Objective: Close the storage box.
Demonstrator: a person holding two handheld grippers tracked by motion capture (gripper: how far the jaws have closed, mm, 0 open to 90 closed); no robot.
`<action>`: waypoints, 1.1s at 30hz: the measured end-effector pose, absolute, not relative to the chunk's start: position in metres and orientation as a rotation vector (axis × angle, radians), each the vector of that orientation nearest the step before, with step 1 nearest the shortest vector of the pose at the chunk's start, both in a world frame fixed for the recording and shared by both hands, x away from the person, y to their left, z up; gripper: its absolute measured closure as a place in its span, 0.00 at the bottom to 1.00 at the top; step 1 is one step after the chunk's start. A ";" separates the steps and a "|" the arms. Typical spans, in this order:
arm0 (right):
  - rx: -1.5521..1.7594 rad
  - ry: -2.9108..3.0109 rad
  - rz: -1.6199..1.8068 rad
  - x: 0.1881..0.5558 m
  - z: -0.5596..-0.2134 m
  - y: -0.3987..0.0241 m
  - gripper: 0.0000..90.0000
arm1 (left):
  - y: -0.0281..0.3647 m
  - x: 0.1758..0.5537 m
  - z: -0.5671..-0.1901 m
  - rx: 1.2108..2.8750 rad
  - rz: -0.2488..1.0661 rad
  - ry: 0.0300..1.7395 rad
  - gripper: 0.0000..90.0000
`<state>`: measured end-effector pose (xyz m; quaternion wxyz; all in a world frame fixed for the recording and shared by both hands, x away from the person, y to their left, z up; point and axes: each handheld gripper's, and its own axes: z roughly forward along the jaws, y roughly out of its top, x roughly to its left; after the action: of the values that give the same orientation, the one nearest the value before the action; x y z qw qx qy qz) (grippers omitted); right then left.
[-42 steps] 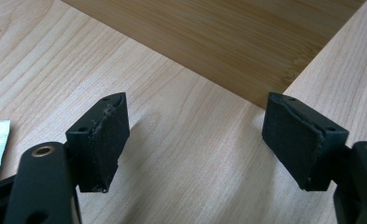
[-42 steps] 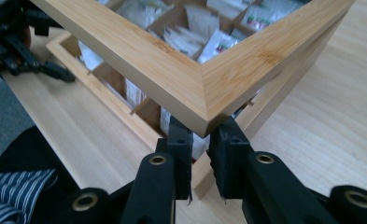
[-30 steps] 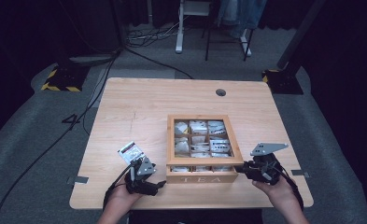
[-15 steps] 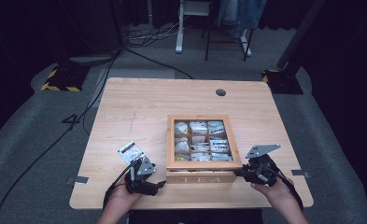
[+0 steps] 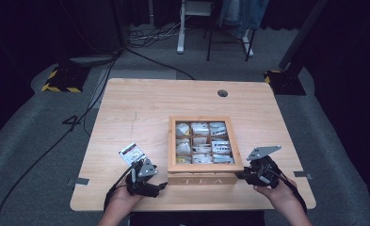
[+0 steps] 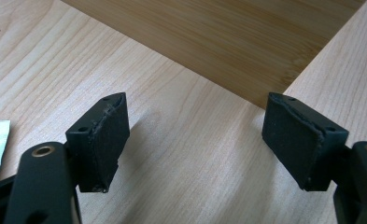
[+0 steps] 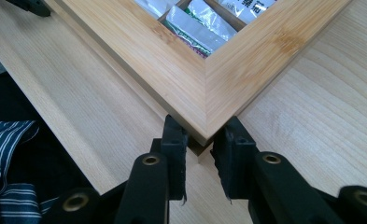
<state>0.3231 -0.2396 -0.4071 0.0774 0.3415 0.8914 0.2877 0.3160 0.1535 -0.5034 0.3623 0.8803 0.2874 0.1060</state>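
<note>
Where grippers flank: tea box (image 5: 204,165), packet (image 5: 132,154).

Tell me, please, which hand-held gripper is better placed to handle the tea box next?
The right hand-held gripper: its jaws straddle the tea box's near corner. The left hand-held gripper stands open over bare table, short of the box.

On the pale wooden table (image 5: 140,108), toward its near right — a square bamboo tea box (image 5: 205,165) with a windowed lid, packets of tea (image 5: 200,141) in its compartments. Left of the box, near the front edge, a small printed tea sachet (image 5: 132,153) flat on the tabletop. Just before that sachet and left of the box's near left corner, the left gripper (image 5: 160,185). At the near right corner of the box — touching it — the right gripper (image 5: 241,175). Behind the box, near the far edge, a round cable hole (image 5: 222,93) in the table.
</note>
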 end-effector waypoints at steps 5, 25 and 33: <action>1.036 2.681 0.855 0.323 -0.406 -0.240 0.77 | 0.154 0.316 -0.503 2.267 0.273 0.740 0.26; 1.054 2.649 0.927 0.324 -0.403 -0.243 0.47 | 0.154 0.316 -0.503 2.268 0.272 0.739 0.26; 1.043 2.580 1.044 0.330 -0.398 -0.250 0.47 | 0.154 0.316 -0.503 2.270 0.271 0.735 0.26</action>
<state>0.3297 -0.2501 -0.3979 0.0847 0.3495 0.8649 0.3501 0.3163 0.1540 -0.5033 0.3619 0.8812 0.2853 0.1053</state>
